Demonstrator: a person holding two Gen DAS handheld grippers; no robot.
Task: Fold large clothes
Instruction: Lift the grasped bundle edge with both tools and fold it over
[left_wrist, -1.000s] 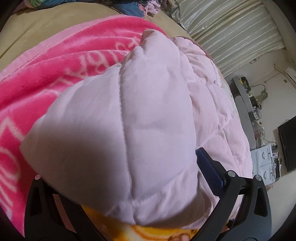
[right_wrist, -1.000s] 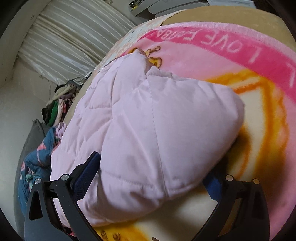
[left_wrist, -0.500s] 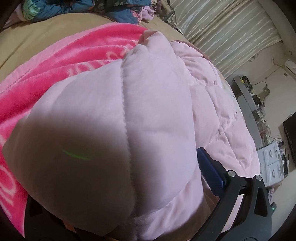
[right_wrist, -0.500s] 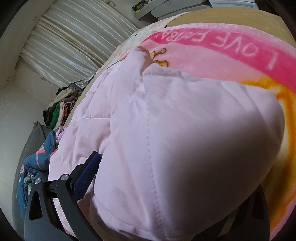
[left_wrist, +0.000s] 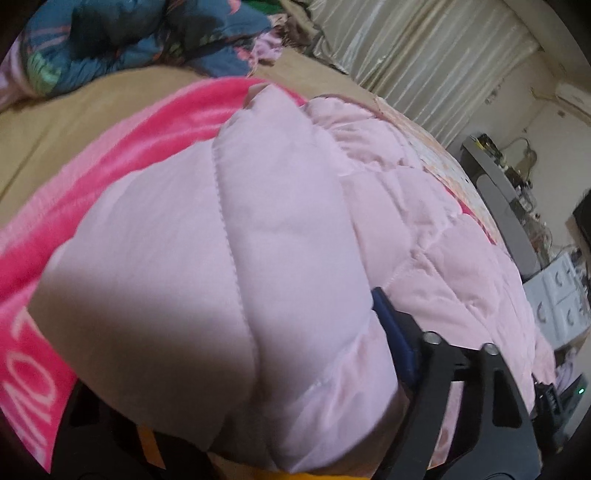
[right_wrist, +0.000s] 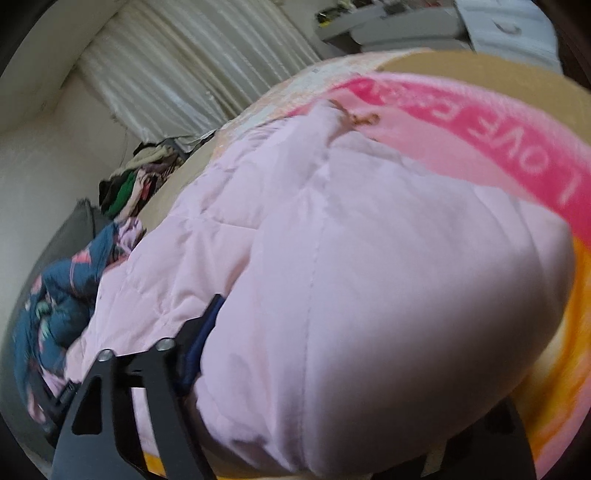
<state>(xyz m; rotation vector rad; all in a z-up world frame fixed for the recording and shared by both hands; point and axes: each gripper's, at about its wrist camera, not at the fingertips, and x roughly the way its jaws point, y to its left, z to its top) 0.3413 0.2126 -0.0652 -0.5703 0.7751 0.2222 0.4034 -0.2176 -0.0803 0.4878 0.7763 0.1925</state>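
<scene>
While you are holding one tool in each hand, both are gripping the same puffy pink quilt (left_wrist: 229, 280). Your left gripper (left_wrist: 236, 373) is clamped on a fat corner of it, and the soft pink cloth is bulging up between the fingers and hiding one of them. The blue pad of the other finger (left_wrist: 397, 343) is pressing against the side of the bulge. Your right gripper (right_wrist: 351, 373) is pinching another fat corner of the quilt (right_wrist: 388, 295) in the same way, with one blue pad (right_wrist: 201, 343) peeking out beside the cloth.

Most of the quilt is lying spread out on a bright pink blanket (left_wrist: 122, 147) with white letters on it. In the right view the blanket (right_wrist: 480, 129) is showing the word LOVE, and an orange patch is sitting beside the bulge. That blanket is lying on a tan bed sheet (left_wrist: 74, 110). A heap of dark blue clothes (left_wrist: 129, 40) is sitting near the far edge of the bed. Pale curtains (left_wrist: 424, 62) are hanging behind it all.
</scene>
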